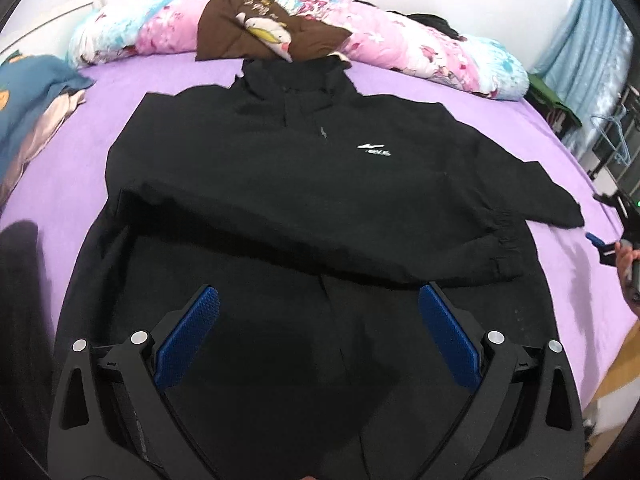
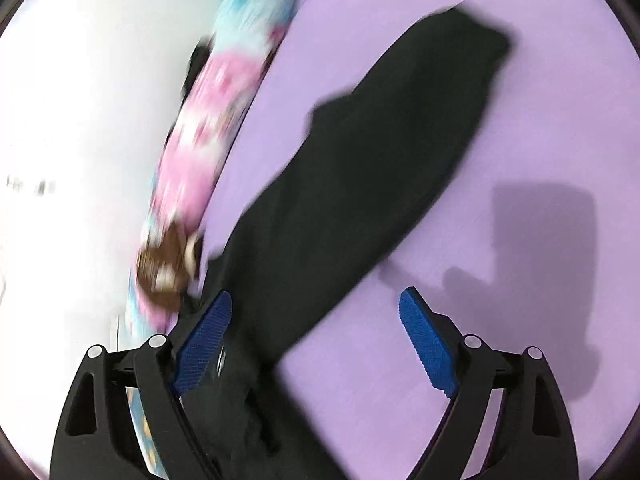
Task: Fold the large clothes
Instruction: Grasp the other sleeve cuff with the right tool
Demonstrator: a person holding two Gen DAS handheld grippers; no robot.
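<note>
Black jacket (image 1: 280, 168) spread flat, front up, across the purple bed sheet (image 1: 72, 184), collar toward twelve o'clock, hem toward six. White chest logo (image 1: 374, 150) right of the zip. One sleeve folded across the body from nine o'clock toward four, its cuff (image 1: 506, 248) resting on the lower front. Other sleeve (image 1: 548, 196) stretched out toward three o'clock, lying on the sheet.

Left gripper (image 1: 318, 336) poised above the lower front of the jacket, blue pads (image 1: 188, 336) set wide apart, jaws fully open, nothing between them but the cloth below; contact with the cloth impossible to tell. Right gripper (image 1: 600, 246) visible at the three o'clock edge of the left wrist view, just beyond the outstretched cuff, with part of a hand (image 1: 628, 258) behind it.

In the blurred right wrist view, right gripper (image 2: 316, 338) with jaws open wide, gripping nothing. Outstretched sleeve (image 2: 380, 160) running from seven o'clock up to one o'clock, passing beside the left-hand pad (image 2: 204, 344) at the bottom; touching or not, unclear through the blur. Bare purple sheet under the other pad.

Beyond the collar at twelve o'clock, a brown garment (image 1: 256, 28) with a printed bird, lying on a pink and blue floral quilt (image 1: 420, 52) rolled along the head of the bed. Teal cloth (image 1: 28, 92) heaped at ten o'clock. Blue curtain (image 1: 592, 40) at two o'clock, a light blue hanger (image 1: 616, 136) below it.
</note>
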